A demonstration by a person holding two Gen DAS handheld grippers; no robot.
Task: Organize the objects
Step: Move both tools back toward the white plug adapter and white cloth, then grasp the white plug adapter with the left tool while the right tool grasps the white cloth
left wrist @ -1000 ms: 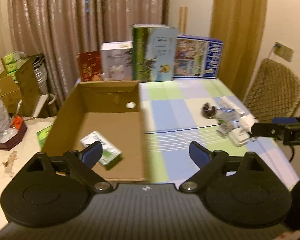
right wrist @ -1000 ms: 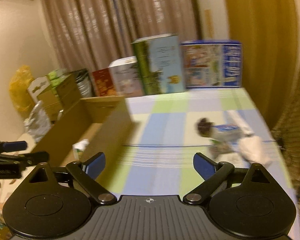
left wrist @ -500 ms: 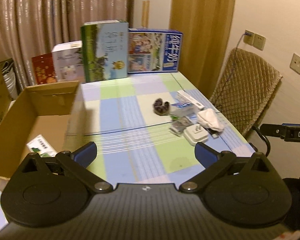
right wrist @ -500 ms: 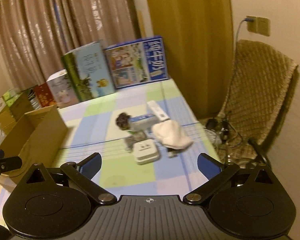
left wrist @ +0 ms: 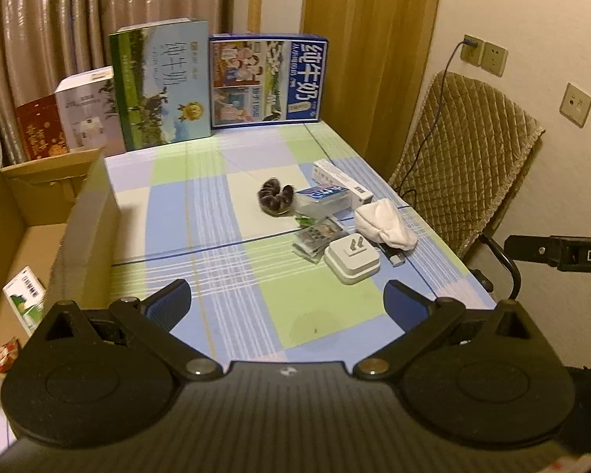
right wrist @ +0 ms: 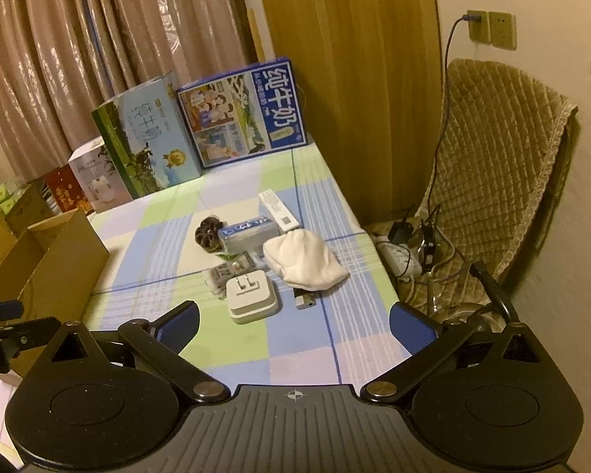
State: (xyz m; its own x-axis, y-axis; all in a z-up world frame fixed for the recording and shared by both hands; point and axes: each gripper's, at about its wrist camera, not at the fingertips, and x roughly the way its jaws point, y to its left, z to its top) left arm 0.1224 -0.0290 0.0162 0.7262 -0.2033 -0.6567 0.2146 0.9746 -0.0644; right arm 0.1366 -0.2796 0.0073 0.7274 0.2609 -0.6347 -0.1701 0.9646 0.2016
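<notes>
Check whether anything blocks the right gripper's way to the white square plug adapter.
Nothing visible does. The right gripper is open, with only bare checked tablecloth before the white square plug adapter.

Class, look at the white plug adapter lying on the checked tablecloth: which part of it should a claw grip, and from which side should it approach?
Grip the white plug adapter across its two flat side walls, coming from above. It lies flat with its prongs pointing up, so the fingers should straddle the squarish body and clear the prongs. The right claw, open and empty, looks better placed; the foil packet crowds the far-left side.
</notes>
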